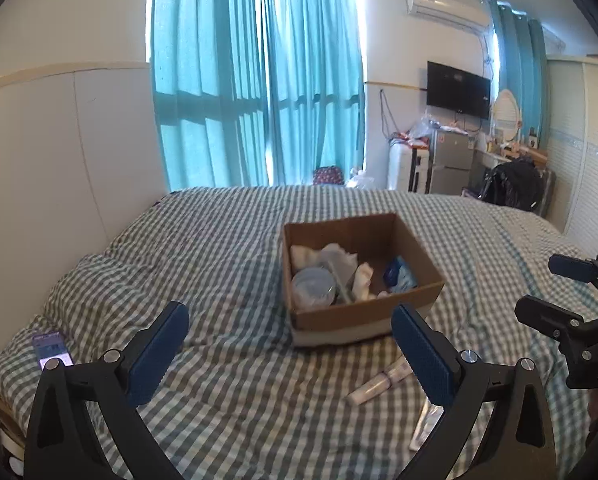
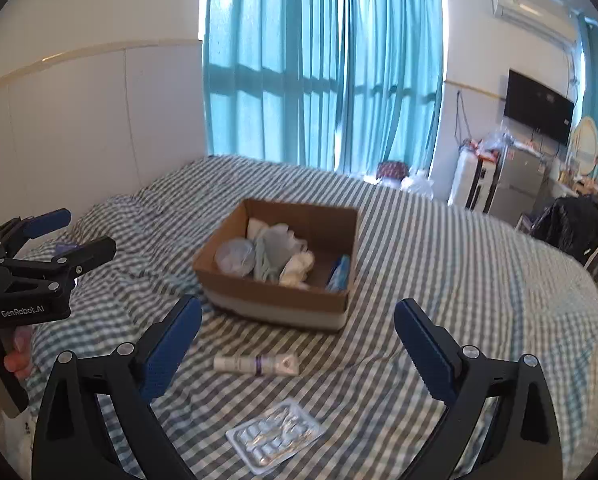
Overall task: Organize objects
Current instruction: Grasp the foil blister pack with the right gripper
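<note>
Both claws hang above the bed (image 2: pixel 439 240) with its grey-and-white checked cover, and neither one is grasping anything. The right claw (image 2: pixel 299 344) is spread wide; a white tube (image 2: pixel 256 363) with a purple band lies flat on the cover in the gap between its blue fingers (image 2: pixel 171 352), a little ahead of the tips. Nearer in, a silver blister pack (image 2: pixel 275 436) rests on the cover, low between the same two arms. Just past the tube sits an open cardboard box (image 2: pixel 279 294), holding a clear round tub, some white cloth and a blue packet. The left claw (image 1: pixel 291 354) is also released, pointing toward that box (image 1: pixel 363 316), which stands just ahead of it and slightly to its right. From this side the tube (image 1: pixel 373 384) lies close against the inner edge of the right-hand finger (image 1: pixel 423 356), and the blister pack (image 1: pixel 425 426) is partly hidden behind that arm. A phone (image 1: pixel 51 350) with a lit screen lies on the cover far off to the left. Teal curtains (image 2: pixel 323 64) hang behind the bed.
</note>
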Available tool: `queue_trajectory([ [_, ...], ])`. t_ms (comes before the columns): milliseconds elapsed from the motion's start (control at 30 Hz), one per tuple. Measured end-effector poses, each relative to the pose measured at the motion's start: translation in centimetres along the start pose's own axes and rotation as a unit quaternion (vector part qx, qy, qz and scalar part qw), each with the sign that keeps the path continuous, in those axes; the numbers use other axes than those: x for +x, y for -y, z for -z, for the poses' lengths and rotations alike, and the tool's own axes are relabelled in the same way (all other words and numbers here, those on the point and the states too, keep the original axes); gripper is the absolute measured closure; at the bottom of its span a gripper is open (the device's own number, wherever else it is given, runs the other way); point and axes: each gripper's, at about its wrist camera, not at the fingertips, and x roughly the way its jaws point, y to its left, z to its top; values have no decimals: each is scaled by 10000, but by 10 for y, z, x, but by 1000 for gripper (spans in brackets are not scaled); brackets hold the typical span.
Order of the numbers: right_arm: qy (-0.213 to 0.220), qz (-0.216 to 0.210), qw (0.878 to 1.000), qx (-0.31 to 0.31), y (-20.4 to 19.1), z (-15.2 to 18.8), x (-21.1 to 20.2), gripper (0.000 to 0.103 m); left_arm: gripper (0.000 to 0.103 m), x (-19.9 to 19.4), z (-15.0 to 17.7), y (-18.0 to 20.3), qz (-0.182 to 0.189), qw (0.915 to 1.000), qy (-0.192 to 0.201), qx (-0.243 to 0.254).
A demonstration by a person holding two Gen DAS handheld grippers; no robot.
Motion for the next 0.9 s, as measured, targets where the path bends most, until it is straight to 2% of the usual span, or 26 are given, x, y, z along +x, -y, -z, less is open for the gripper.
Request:
queue_trajectory([
  [200,-293,77,9995,-18,-2,38,25,5,0,20,36,3,-35,9997,-215,-105],
  [367,-597,125,9981,5,-1,60,53,5,0,41,64,16,-16,9991,-427,34],
  [533,-1072,274,9938,-52,-6,90,86,5,0,59,93,21,-63,9976,-687,88],
  [733,-1497,330,9881,-87,-7,113,115,5,0,97,119,14,-17,9905,-1358,-222],
  [900,-1808,146,9834,44,-9,129,131,5,0,108,129,11,-120,9879,-1527,-240],
])
